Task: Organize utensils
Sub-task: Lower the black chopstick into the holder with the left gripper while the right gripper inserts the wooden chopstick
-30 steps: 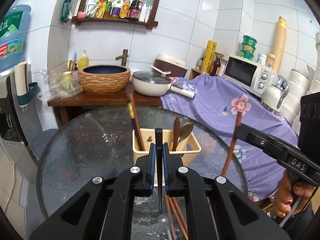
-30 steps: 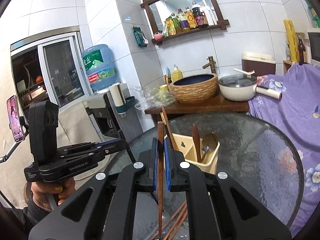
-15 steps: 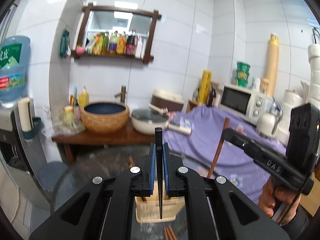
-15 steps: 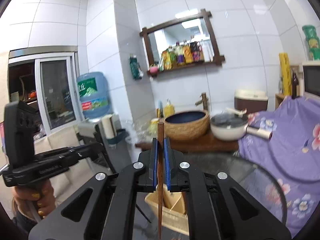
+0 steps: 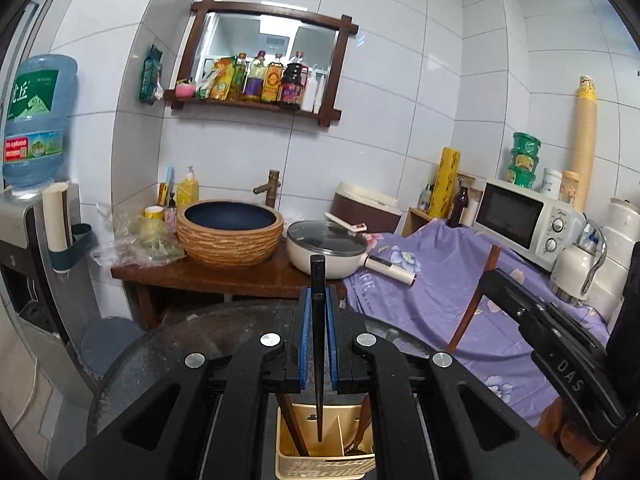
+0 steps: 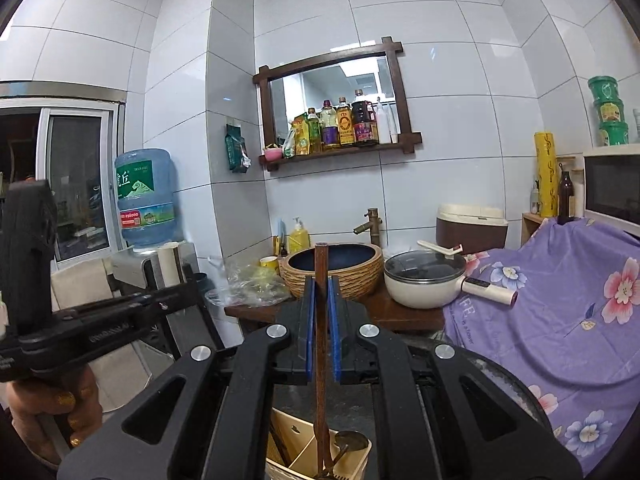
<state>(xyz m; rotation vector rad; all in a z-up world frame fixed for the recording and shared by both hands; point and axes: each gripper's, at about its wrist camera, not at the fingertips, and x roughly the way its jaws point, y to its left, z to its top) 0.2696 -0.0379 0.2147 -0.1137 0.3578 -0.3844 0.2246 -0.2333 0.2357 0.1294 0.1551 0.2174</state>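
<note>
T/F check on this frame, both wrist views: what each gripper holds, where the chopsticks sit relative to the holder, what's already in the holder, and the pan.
1. The left gripper is shut on a black chopstick. True.
2. The right gripper is open and empty. False: it is shut on a brown wooden chopstick.
3. Both chopsticks point down, tips at or over the beige utensil holder. True.
4. The utensil holder is empty. False: the right wrist view shows a spoon and dark sticks in it.
5. The white pan on the wooden counter has no lid. False: a glass lid covers it.
</note>
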